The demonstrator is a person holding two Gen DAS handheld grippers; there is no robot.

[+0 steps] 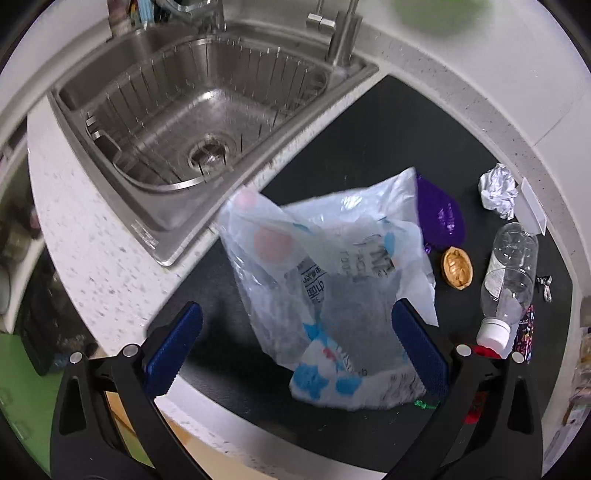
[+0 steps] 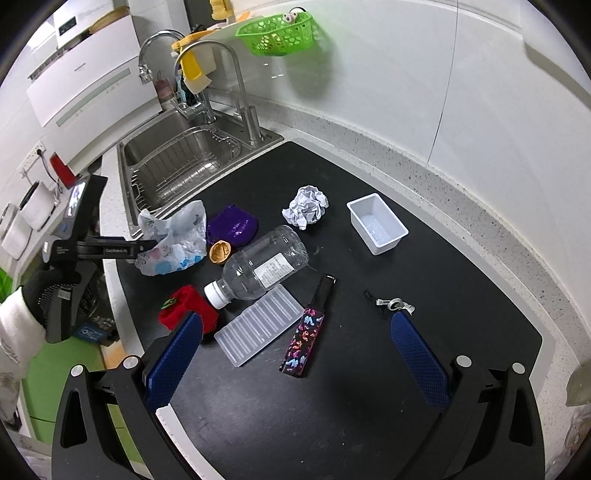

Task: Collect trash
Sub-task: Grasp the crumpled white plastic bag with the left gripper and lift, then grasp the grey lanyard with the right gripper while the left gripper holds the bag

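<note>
A crumpled clear plastic bag with blue and pink print stands on the black mat, between the open fingers of my left gripper. The bag also shows in the right wrist view, with the left gripper's tip at its left side. Beside the bag lie a purple pouch, a walnut shell, an empty clear bottle and a paper ball. My right gripper is open and empty above the mat's front.
A steel sink with a wire rack lies left of the mat. On the mat are a white tub, a ribbed clear tray, a patterned strip, a red cloth and a metal clip. A green basket hangs on the wall.
</note>
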